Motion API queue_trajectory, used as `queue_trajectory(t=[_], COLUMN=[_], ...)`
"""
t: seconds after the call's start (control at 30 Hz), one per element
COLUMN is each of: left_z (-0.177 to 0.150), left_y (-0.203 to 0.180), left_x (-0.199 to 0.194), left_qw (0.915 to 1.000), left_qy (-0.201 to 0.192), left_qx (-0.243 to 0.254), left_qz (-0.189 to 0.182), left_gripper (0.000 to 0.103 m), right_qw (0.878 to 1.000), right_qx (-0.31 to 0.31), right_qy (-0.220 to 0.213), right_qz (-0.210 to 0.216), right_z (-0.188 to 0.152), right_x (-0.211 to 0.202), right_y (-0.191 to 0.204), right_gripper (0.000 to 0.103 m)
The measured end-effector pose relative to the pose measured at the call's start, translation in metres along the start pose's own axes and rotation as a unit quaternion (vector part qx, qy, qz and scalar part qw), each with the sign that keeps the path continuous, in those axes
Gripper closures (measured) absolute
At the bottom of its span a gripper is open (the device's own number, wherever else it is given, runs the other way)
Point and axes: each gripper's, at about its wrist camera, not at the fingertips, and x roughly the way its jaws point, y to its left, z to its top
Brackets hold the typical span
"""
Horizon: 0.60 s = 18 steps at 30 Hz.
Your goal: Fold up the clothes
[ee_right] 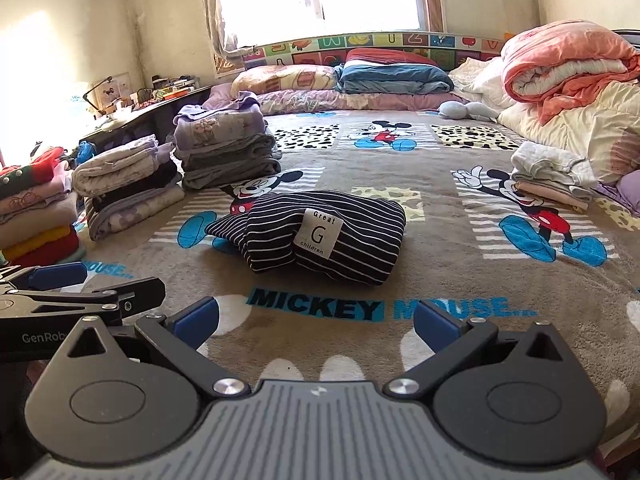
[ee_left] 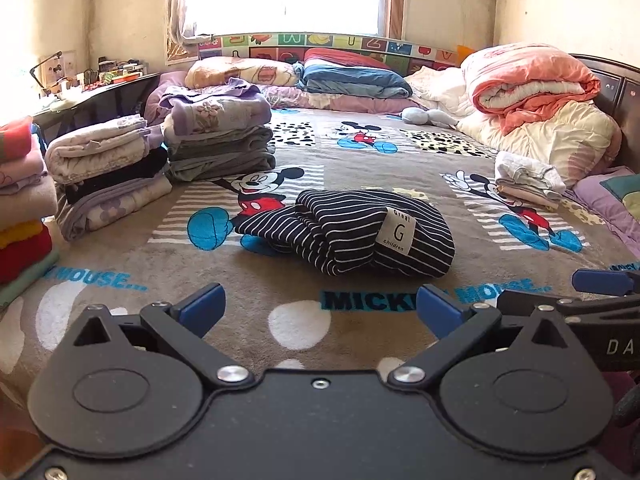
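A dark navy striped garment lies bundled in the middle of the bed, a white patch with a "G" on its front. My left gripper hovers short of it over the blanket, open, nothing between its blue pads. My right gripper is likewise open and empty, just in front of the garment. Each gripper shows at the edge of the other's view: the right gripper's finger at the right edge, the left one at the left edge.
A brown cartoon-mouse blanket covers the bed. Stacks of folded clothes stand along the left. A small folded pile sits at the right beside rolled quilts. Pillows and a cluttered desk are behind.
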Motion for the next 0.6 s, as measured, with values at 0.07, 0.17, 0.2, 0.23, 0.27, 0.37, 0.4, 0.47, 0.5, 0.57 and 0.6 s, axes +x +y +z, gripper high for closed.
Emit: queue_trajectory(t=[0.07,0.17,0.2,0.23,0.27,0.37,0.4,0.47,0.5,0.57,0.6], left_z=[0.0002,0.0007,0.0008,0.0008,0.0008,0.0007,0.0006,0.0005,0.0005,0.0004,0.0003], left_y=[0.0000,-0.0004,-0.0004,-0.0004,-0.0004,-0.0003,-0.0003,-0.0002,-0.0002,-0.0001,0.0000], left_x=[-0.0006,-0.0014,-0.0016,-0.0019,-0.0021,-0.0028,-0.0030,-0.0034,-0.0036,-0.0041,-0.0043], left_qw=[1.0000,1.0000,1.0000,1.0000,1.0000,1.0000,1.0000,1.0000,1.0000,1.0000,1.0000], left_qy=[0.000,-0.001,-0.001,0.000,0.000,-0.001,-0.001,-0.002,-0.002,-0.002,-0.003], left_qx=[-0.001,-0.002,-0.002,-0.003,-0.004,-0.003,-0.003,-0.003,-0.003,-0.003,-0.003], left_qz=[-0.001,-0.001,-0.001,-0.002,-0.002,-0.001,-0.001,-0.001,-0.001,0.000,0.000], left_gripper=[0.000,0.000,0.000,0.000,0.000,0.000,0.000,0.000,0.000,0.000,0.000], right_qw=[1.000,1.000,1.000,1.000,1.000,1.000,1.000,1.000,1.000,1.000,1.000], right_qx=[0.000,0.001,0.000,0.000,0.000,0.000,0.000,0.000,0.000,0.000,0.000], right_qy=[0.000,0.000,0.000,-0.001,-0.001,-0.002,-0.002,-0.002,-0.002,-0.002,-0.002], right_qz=[0.001,0.000,0.000,-0.001,-0.001,-0.001,-0.001,0.000,0.000,0.000,0.000], right_z=[-0.0001,0.0002,0.0003,0.0003,0.0004,0.0003,0.0003,0.0002,0.0001,0.0000,-0.0001], right_x=[-0.0010,-0.0018,-0.0024,-0.0030,-0.0034,-0.0045,-0.0048,-0.0052,-0.0054,-0.0058,-0.0060], right_y=[0.0002,0.0009,0.0014,0.0018,0.0020,0.0020,0.0020,0.0021,0.0021,0.0023,0.0023], right_gripper=[0.000,0.000,0.000,0.000,0.000,0.000,0.000,0.000,0.000,0.000,0.000])
